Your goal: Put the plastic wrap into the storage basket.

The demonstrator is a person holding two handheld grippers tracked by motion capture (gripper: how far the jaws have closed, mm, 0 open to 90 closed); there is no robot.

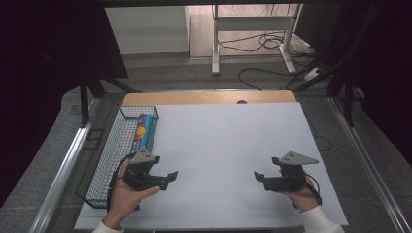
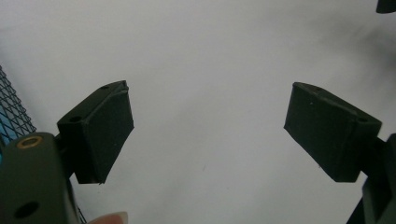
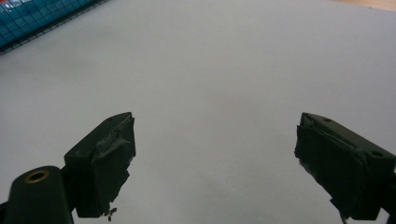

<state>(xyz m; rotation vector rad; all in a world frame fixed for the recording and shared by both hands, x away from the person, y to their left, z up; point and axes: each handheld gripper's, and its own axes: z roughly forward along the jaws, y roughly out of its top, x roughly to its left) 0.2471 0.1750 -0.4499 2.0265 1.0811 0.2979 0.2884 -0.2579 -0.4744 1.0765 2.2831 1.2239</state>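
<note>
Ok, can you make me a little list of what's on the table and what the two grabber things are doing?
table: white top with a wooden strip along the far edge
basket: black wire basket on the left side of the table
in the basket: a blue box lying at its far end
left gripper: held in a hand beside the basket, jaws wide apart, nothing between them
right gripper: held in the other hand on the right side, jaws wide apart, nothing between them
between the grippers: bare white tabletop
</note>
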